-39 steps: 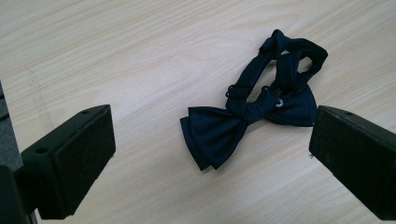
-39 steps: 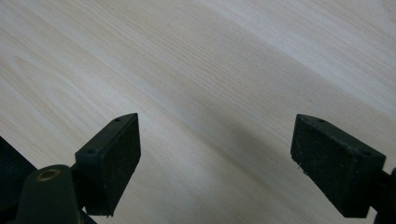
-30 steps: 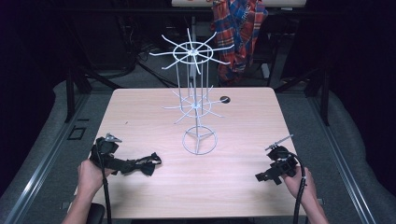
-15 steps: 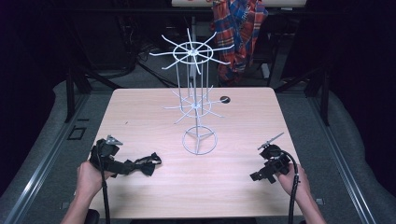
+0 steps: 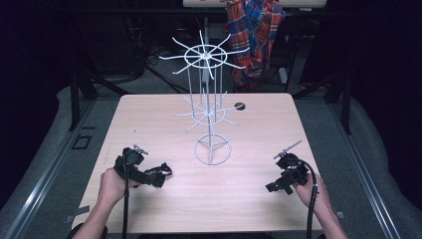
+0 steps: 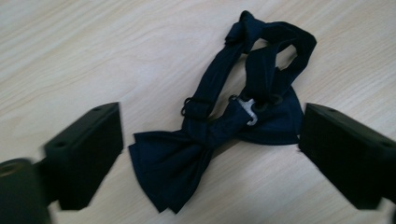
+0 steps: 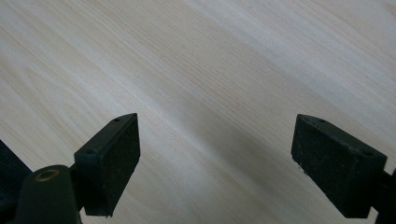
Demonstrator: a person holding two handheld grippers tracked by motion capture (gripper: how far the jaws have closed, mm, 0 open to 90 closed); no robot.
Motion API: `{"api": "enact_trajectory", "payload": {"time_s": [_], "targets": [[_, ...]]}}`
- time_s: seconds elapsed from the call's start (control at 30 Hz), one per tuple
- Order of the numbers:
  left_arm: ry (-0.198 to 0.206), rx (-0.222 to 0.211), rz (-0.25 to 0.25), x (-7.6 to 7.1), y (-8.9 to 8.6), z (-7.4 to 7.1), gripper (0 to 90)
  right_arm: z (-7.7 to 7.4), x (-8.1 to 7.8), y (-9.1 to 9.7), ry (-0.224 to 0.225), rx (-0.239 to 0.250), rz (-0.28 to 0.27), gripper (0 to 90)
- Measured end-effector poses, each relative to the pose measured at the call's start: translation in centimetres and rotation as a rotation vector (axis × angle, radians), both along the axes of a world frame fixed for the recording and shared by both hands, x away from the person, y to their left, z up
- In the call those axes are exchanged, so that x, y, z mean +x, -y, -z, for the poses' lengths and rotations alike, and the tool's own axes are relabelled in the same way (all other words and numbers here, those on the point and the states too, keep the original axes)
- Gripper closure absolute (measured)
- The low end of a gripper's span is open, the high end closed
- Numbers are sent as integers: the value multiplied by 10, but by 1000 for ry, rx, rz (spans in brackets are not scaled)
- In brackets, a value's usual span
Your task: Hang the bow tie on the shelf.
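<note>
Both claws gape wide, left claw (image 6: pixel 210 154) straddling a bow tie (image 6: pixel 224 130) on the table (image 5: pixel 249 199).

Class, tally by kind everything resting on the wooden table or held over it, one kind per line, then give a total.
White wire display rack with radiating hooks: 1
Dark navy fabric bow tie with a strap: 1
Black two-jaw grippers, left gripper and right gripper: 2
Total: 4

White wire rack (image 5: pixel 208 107) mid-table (image 5: pixel 259 199); plaid shirt (image 5: pixel 254 35) hangs behind.
</note>
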State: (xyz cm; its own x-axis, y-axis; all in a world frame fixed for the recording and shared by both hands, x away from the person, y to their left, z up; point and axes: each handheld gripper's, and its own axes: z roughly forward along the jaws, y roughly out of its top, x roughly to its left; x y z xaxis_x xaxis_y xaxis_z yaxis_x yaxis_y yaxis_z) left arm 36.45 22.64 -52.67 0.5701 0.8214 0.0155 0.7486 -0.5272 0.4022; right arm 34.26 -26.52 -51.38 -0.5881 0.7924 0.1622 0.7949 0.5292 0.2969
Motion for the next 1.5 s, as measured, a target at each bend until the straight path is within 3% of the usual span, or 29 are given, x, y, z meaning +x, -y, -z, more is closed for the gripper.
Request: {"api": "enact_trajectory", "payload": {"time_s": [0.03,0.13,0.23,0.33,0.37,0.47,0.63,0.83,0.9,1.0,1.2,1.27,1.3,1.43,1.5], "targets": [[-25,-11,13,2,1,4,176,0,-1,0,9,0,10,152],[-52,-20,17,6,1,9,224,0,-1,-1,11,1,18,152],[-58,-27,17,8,1,11,245,2,-1,-2,4,34,17,152],[-74,-19,34,12,6,15,321,1,0,-1,-3,2,3,152],[-81,-15,40,13,8,16,347,2,-1,-2,7,33,18,151],[-103,-7,59,15,13,20,404,2,0,-2,-3,12,8,153],[-113,1,78,17,17,22,488,3,0,-1,-6,23,10,152],[-106,1,110,19,20,22,606,5,-2,4,-15,20,25,152],[-106,-10,111,19,20,22,634,3,-2,5,-9,-6,29,152],[-103,-18,115,19,20,22,702,4,-2,2,-14,22,25,152],[-101,-51,109,18,17,21,754,5,-1,2,-15,21,26,152],[-88,-73,101,17,14,18,786,6,-1,2,-9,31,41,152],[-84,-66,96,16,13,17,787,4,1,3,-20,12,8,152],[-52,-68,92,13,12,12,790,4,2,0,-5,12,16,152],[-40,-75,90,12,11,10,790,3,3,0,-19,10,-1,152]]}}
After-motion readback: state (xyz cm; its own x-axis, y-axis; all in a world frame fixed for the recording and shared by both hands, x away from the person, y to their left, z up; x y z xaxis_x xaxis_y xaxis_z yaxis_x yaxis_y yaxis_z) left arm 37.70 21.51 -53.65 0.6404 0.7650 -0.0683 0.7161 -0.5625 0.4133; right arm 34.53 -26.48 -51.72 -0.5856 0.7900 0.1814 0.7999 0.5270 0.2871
